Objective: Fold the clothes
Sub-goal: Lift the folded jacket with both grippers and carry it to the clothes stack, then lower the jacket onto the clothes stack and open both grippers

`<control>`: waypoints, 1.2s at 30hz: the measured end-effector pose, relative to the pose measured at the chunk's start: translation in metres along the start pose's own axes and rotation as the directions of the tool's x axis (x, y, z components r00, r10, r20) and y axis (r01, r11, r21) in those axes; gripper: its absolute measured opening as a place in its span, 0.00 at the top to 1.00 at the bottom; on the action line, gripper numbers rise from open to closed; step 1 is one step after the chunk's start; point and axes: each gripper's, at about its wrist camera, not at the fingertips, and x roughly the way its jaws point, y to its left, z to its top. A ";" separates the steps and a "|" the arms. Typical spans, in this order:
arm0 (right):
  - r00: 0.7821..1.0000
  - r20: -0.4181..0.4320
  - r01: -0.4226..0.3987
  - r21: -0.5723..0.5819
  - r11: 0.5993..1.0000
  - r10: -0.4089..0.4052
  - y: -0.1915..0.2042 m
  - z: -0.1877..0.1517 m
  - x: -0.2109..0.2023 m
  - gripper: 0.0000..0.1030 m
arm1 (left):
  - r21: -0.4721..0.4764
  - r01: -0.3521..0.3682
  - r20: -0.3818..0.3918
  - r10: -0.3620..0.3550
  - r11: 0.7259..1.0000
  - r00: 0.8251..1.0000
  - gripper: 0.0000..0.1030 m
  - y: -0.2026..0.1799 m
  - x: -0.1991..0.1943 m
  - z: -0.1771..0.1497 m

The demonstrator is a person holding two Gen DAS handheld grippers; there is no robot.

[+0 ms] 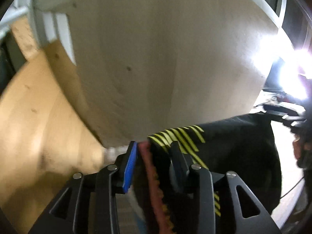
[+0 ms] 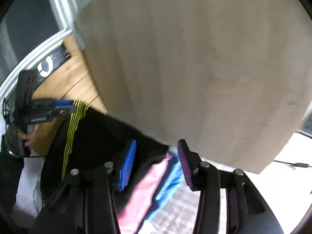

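Black garment [image 2: 101, 136] with yellow stripes hangs off near edge of counter [image 2: 195, 68], held up, not flat. Left gripper [image 1: 154, 152] jaws pinch its striped corner. Right gripper [image 2: 156, 152] jaws wide, cloth between, unpinched. No fold visible; counter top bare.

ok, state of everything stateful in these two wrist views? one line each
left gripper: black garment sits between its fingers; cannot tell whether it is clamped
right gripper: open, nothing clearly gripped
black garment: lifted off the table, hanging at its near edge
pink and blue clothes: loose heap below the right gripper, unfolded
table: top bare where visible
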 end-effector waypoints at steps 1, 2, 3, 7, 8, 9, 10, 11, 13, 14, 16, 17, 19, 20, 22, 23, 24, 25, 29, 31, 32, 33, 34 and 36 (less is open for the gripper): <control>0.999 0.033 0.010 0.013 1.000 -0.010 -0.003 0.002 -0.011 0.58 | -0.003 -0.020 0.020 0.021 1.000 1.000 0.67 0.002 -0.008 0.000; 0.998 0.061 0.016 0.020 1.000 -0.017 -0.005 0.004 -0.019 0.58 | -0.011 -0.030 0.039 0.030 0.999 0.999 0.67 0.003 -0.016 0.000; 0.996 0.085 0.013 0.023 1.000 -0.015 -0.004 0.007 -0.026 0.58 | -0.016 -0.032 0.058 0.033 0.999 0.998 0.67 0.003 -0.024 0.000; 0.995 0.048 -0.084 -0.014 0.996 0.084 0.019 0.012 -0.014 0.93 | 0.022 0.039 0.110 -0.041 0.999 0.993 0.69 -0.016 -0.044 0.001; 0.995 0.022 -0.097 -0.024 0.995 0.098 0.025 0.011 -0.005 0.96 | 0.049 0.054 0.103 -0.059 0.997 0.993 0.68 -0.025 -0.041 0.001; 0.995 -0.005 -0.097 -0.038 0.995 0.096 0.031 0.009 0.005 0.96 | 0.074 0.062 0.091 -0.068 0.995 0.993 0.68 -0.033 -0.035 0.001; 0.995 -0.032 -0.092 -0.054 0.994 0.090 0.036 0.006 0.016 0.96 | 0.087 0.072 0.072 -0.078 0.994 0.994 0.68 -0.038 -0.027 0.000; 0.996 -0.053 -0.080 -0.065 0.995 0.076 0.041 0.002 0.026 0.96 | 0.083 0.076 0.045 -0.080 0.994 0.996 0.67 -0.039 -0.015 -0.001; 0.996 -0.084 -0.047 -0.078 0.996 0.041 0.045 -0.006 0.044 0.96 | 0.067 0.058 -0.009 -0.057 0.996 0.998 0.68 -0.035 0.011 -0.006; 0.995 -0.094 -0.029 -0.080 0.996 0.021 0.043 -0.009 0.050 0.96 | 0.061 0.034 -0.038 -0.032 0.998 0.999 0.70 -0.032 0.024 -0.010; 0.990 -0.141 0.010 -0.071 0.997 -0.020 0.033 -0.017 0.070 0.96 | 0.042 0.025 -0.067 -0.022 0.999 0.997 0.64 -0.024 0.041 -0.017; 0.988 -0.151 0.012 -0.052 0.999 -0.019 0.027 -0.019 0.073 0.95 | 0.035 0.020 -0.069 -0.018 0.999 0.997 0.61 -0.021 0.042 -0.019; 0.988 -0.157 0.000 -0.001 1.000 0.000 0.017 -0.019 0.073 0.95 | 0.028 -0.005 -0.056 0.007 1.000 0.998 0.57 -0.019 0.033 -0.018; 0.989 -0.147 0.009 0.022 1.000 -0.006 0.012 -0.018 0.067 0.93 | 0.024 -0.018 -0.049 0.019 1.000 0.999 0.57 -0.018 0.028 -0.018; 0.993 -0.113 0.037 0.055 0.998 -0.031 0.006 -0.016 0.047 0.76 | 0.018 -0.037 -0.031 0.037 0.999 0.999 0.59 -0.019 0.015 -0.020; 0.995 -0.094 0.049 0.063 0.997 -0.043 0.006 -0.015 0.035 0.72 | 0.020 -0.035 -0.013 0.036 0.999 0.999 0.59 -0.022 0.002 -0.024; 0.996 -0.076 0.048 0.060 0.997 -0.043 0.008 -0.016 0.022 0.69 | 0.023 -0.034 0.005 0.034 0.999 0.999 0.59 -0.025 -0.012 -0.029; 0.998 -0.059 0.036 0.045 0.998 -0.033 0.013 -0.017 0.007 0.69 | 0.025 -0.033 0.022 0.033 0.999 0.999 0.59 -0.029 -0.025 -0.033; 1.000 -0.006 -0.026 -0.035 0.999 0.026 0.047 -0.045 -0.045 0.64 | 0.035 -0.023 0.083 0.020 0.999 0.996 0.58 -0.043 -0.073 -0.053; 0.997 -0.005 -0.073 -0.070 0.995 0.073 0.068 -0.065 -0.059 0.51 | 0.042 0.007 0.077 -0.011 0.999 0.997 0.57 -0.052 -0.081 -0.070; 0.997 -0.017 -0.077 -0.089 0.993 0.075 0.080 -0.075 -0.058 0.51 | 0.046 0.021 0.066 -0.024 0.999 0.998 0.57 -0.057 -0.081 -0.080; 0.997 -0.042 -0.075 -0.108 0.991 0.070 0.089 -0.086 -0.053 0.51 | 0.051 0.032 0.046 -0.034 0.998 0.998 0.56 -0.063 -0.077 -0.091; 0.995 -0.073 -0.072 -0.128 0.989 0.063 0.098 -0.098 -0.047 0.51 | 0.056 0.043 0.026 -0.045 0.997 0.999 0.56 -0.068 -0.073 -0.103; 0.990 -0.133 -0.067 -0.167 0.984 0.045 0.116 -0.121 -0.035 0.51 | 0.057 0.047 -0.030 -0.045 0.997 0.999 0.56 -0.075 -0.063 -0.125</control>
